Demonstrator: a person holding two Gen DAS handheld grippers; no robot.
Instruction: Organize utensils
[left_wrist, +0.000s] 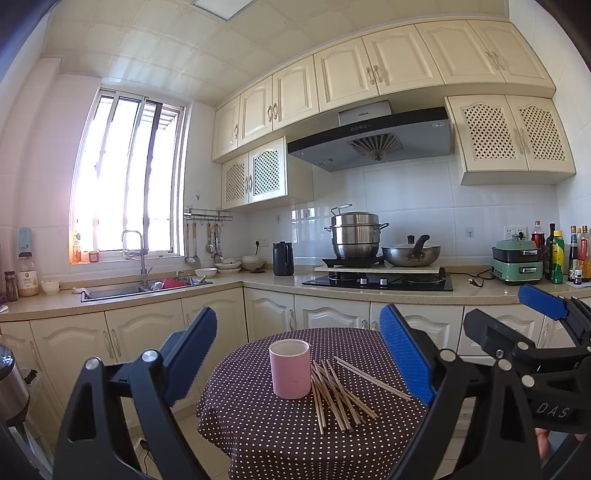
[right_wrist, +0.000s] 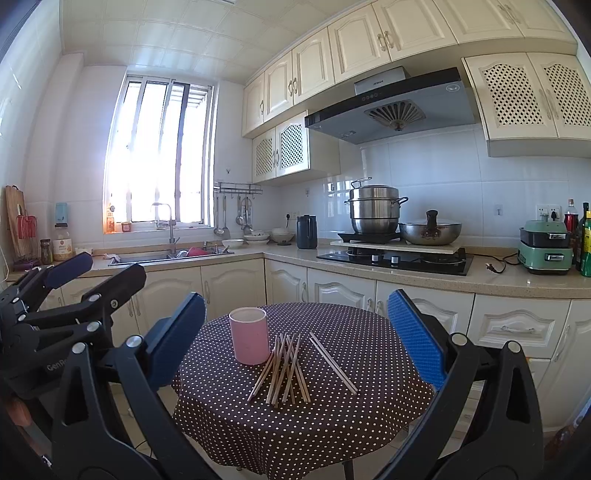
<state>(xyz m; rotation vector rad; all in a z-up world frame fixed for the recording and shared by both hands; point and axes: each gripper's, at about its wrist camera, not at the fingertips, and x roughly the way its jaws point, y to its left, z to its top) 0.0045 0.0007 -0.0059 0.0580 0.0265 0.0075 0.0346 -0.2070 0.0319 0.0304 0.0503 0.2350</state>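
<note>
Your left claw (left_wrist: 299, 354) hung wide and empty short of the bench (left_wrist: 258, 424). On it the pink cup (left_wrist: 290, 368) stood upright, mouth up, with the chopsticks (left_wrist: 340, 395) heaped just to its right, long axes running mostly toward you, one pair (right_wrist: 333, 363) angled off apart. Your right claw (right_wrist: 295, 336) was wide too. A crossed pile could have scattered, or the cup tipped, had you nudged either.
</note>
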